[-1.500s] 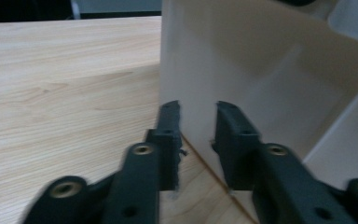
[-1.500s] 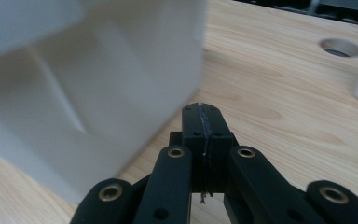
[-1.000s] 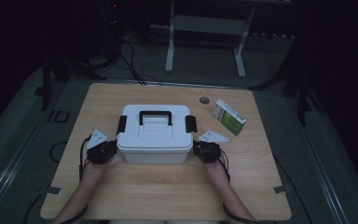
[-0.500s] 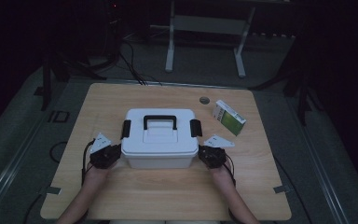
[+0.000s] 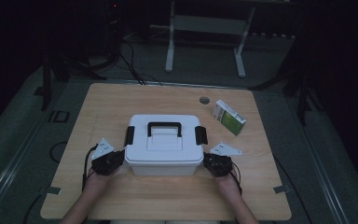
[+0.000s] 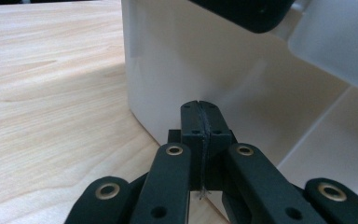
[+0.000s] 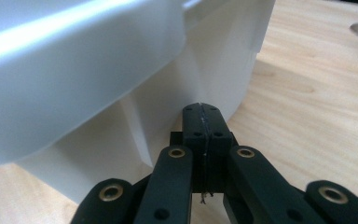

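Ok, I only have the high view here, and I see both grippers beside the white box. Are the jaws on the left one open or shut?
Observer: Shut. In the left gripper view the left gripper has its jaws pressed together with nothing between them, tips right at the white box wall.
Operator: And the right one?
Observer: The same. The right gripper is shut on nothing, its tips at the box's side wall, under the lid's overhanging rim.
Operator: Are either pair of tips under the box's bottom?
Observer: No. In both gripper views the tips sit against the wall above the table, and the box base rests on the wood.
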### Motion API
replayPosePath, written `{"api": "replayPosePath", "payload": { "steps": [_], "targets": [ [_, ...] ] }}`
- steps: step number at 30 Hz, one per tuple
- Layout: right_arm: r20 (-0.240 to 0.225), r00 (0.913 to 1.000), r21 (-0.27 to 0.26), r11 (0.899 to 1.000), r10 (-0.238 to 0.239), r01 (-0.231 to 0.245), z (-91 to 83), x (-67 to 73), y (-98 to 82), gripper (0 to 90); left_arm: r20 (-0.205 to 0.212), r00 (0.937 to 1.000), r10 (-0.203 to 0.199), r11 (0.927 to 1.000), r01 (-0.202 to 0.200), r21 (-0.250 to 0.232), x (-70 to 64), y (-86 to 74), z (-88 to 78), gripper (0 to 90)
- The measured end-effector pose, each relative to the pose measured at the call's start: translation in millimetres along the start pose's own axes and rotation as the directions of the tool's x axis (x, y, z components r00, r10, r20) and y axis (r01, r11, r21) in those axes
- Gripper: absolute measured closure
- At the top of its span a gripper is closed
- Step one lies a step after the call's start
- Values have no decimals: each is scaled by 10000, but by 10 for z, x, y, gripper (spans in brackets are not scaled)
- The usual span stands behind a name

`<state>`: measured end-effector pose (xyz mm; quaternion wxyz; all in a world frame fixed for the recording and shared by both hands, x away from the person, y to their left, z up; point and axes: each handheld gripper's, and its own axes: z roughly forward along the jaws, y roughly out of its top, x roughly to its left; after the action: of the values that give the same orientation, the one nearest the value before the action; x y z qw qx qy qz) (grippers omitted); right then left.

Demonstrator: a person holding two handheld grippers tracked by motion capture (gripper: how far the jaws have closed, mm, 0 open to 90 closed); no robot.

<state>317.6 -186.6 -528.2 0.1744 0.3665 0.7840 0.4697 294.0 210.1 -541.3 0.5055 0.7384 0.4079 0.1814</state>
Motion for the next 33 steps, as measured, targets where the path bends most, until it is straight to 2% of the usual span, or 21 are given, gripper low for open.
{"api": "replayPosePath", "payload": {
  "steps": [1, 5, 18, 33],
  "targets": [
    [-36, 10000, -20, 10000, 86, -87, -15, 2, -13, 900, 45, 10000, -37, 10000, 36, 25, -14, -2, -7, 896],
    [159, 9998, 88, 9998, -155, 153, -84, 39, -39, 900, 78, 9999, 80, 9999, -81, 141, -69, -5, -27, 896],
    [31, 10000, 18, 10000, 5, -5, -333, 71, -198, 900, 635, 9978, 173, 9995, -189, 247, -264, -57, -79, 896],
    [-121, 9999, 56, 10000, -17, 17, -480, 108, -282, 900, 1019, 9945, 251, 9989, -291, 380, -366, -100, -152, 897]
  ]
}}
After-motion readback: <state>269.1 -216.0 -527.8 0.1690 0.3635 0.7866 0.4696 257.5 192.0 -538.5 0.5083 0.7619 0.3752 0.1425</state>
